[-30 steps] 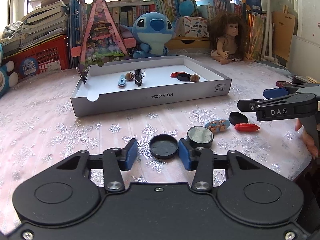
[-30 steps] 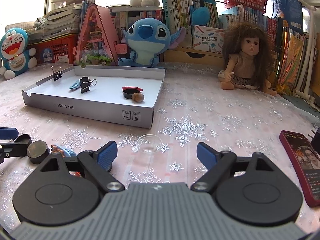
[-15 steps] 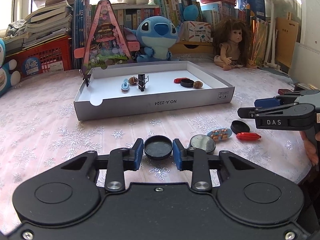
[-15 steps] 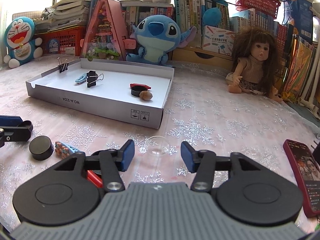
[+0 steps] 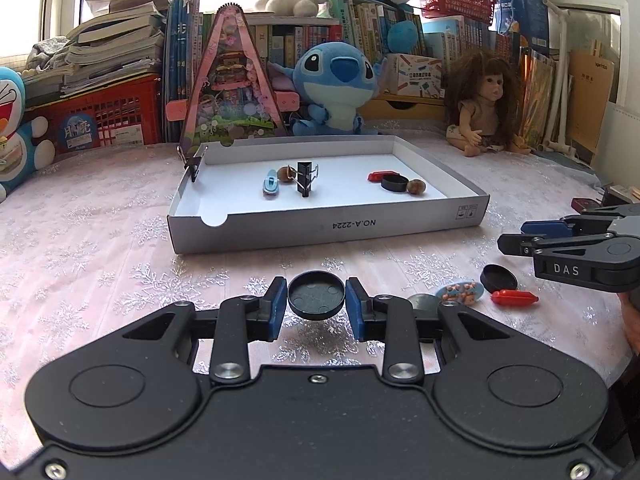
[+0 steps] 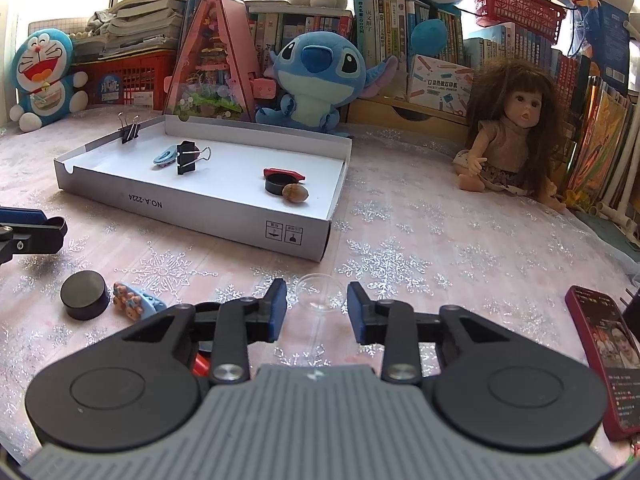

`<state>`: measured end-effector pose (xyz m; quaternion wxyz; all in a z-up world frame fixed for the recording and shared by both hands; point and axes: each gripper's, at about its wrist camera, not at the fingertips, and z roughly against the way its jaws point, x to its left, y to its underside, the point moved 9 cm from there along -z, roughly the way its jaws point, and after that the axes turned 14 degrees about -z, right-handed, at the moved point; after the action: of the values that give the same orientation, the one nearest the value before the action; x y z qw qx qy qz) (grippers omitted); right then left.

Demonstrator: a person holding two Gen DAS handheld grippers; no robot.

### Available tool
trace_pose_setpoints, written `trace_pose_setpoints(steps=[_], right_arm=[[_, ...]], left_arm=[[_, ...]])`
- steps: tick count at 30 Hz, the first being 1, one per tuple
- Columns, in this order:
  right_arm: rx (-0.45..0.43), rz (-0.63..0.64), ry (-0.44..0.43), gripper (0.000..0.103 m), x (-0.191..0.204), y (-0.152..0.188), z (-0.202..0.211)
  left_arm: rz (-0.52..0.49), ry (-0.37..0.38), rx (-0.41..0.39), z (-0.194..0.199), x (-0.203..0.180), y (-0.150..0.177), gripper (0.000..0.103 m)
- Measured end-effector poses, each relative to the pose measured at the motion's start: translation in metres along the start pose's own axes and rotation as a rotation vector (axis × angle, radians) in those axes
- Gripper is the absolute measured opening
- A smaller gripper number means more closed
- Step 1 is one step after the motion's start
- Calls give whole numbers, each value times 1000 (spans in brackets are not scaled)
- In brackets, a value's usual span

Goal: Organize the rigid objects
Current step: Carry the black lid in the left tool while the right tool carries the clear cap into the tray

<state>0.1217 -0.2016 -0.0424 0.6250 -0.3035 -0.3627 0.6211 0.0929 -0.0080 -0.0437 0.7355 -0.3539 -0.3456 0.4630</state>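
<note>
Left claw (image 5: 316,304) level, pinching black cap (image 5: 316,295); right claw (image 6: 316,307) spread, low over table.

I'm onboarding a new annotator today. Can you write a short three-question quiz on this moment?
1. True or false: the left gripper is shut on a round black cap.
2. What lies between the right gripper's open fingers? A) clear round dish B) red phone C) brown nut
3. Fill in: the upright black binder clip stands inside the white cardboard ____.

Key: 1 true; 2 A; 3 tray.
</note>
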Motion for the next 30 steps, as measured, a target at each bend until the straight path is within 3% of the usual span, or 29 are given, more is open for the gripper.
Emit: trace_pose_setpoints(steps=[20, 30], right_arm=[[-92, 1, -19, 38, 8, -41, 10], [-115, -6, -66, 38, 29, -69, -11]], left_arm=[[53, -92, -61, -10, 48, -49, 30], [73, -130, -45, -45, 69, -68, 30]])
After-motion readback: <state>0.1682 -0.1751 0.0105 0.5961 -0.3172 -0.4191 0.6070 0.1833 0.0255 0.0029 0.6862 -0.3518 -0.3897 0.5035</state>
